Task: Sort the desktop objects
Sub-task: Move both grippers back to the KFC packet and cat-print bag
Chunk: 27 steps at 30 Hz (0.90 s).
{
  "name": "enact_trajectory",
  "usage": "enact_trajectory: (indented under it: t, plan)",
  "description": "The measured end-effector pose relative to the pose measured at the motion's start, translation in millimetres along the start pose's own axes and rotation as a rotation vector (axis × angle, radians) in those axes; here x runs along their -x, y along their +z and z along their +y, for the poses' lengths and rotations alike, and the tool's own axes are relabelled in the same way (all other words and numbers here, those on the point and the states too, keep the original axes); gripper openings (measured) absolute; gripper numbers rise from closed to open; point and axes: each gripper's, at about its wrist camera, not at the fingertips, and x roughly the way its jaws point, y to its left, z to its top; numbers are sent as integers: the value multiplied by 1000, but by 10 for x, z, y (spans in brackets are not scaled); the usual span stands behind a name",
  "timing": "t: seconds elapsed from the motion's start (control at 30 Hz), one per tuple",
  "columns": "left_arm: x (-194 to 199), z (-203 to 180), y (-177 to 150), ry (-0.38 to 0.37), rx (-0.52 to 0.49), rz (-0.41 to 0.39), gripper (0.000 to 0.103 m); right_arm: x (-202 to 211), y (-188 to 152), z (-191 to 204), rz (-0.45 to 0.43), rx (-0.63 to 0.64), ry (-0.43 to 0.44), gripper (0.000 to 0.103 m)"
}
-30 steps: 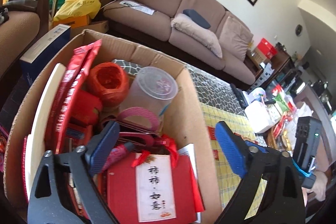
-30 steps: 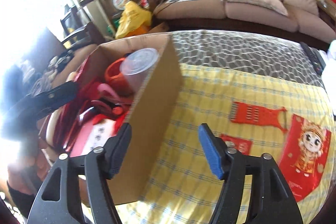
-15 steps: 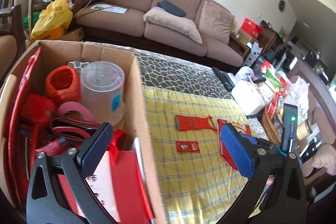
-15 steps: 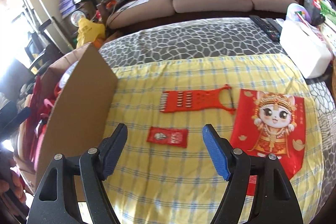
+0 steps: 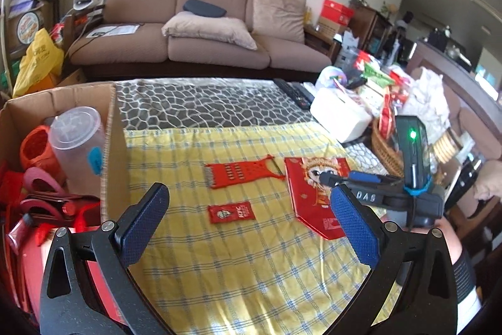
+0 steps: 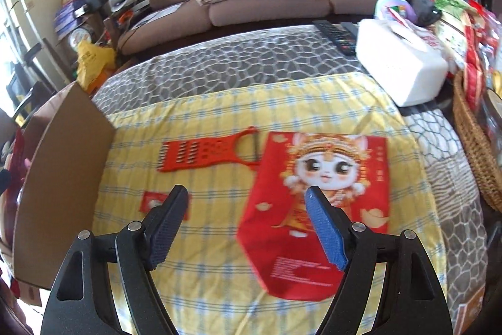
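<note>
Moved: both grippers have swung off the cardboard box to over the yellow checked cloth.
Box: at the cloth's left edge, full of red items.
Red cat envelope: flat on the cloth, partly under the right gripper, whose jaws have just been opening, nothing clasped.
Orange grater: just left of the envelope.
Small red packet: before the grater, ahead of the left gripper, jaws spread, empty.

grater flat | red packet near | cat banner beside
</note>
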Motion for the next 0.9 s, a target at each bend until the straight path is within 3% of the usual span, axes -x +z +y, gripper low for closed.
enact_trajectory:
  t: [0.27, 0.37, 0.5, 0.87, 0.9]
  plan:
    - [-546, -205, -112, 48, -91, 100, 103, -112, -79, -717, 44, -144, -73, 80]
    - [-794, -150, -207, 74, -79, 150, 103, -160, -101, -858, 60, -160, -88, 80]
    - [-1069, -40, -317, 65, -38, 220, 103, -222, -126, -982, 80, -181, -87, 80]
    - [-1763, 78, -485, 132, -60, 326, 102, -459, -216, -1182, 144, -215, -92, 82]
    - [-1789, 79, -504, 133, -65, 327, 98, -479, -224, -1189, 147, -218, -91, 82]
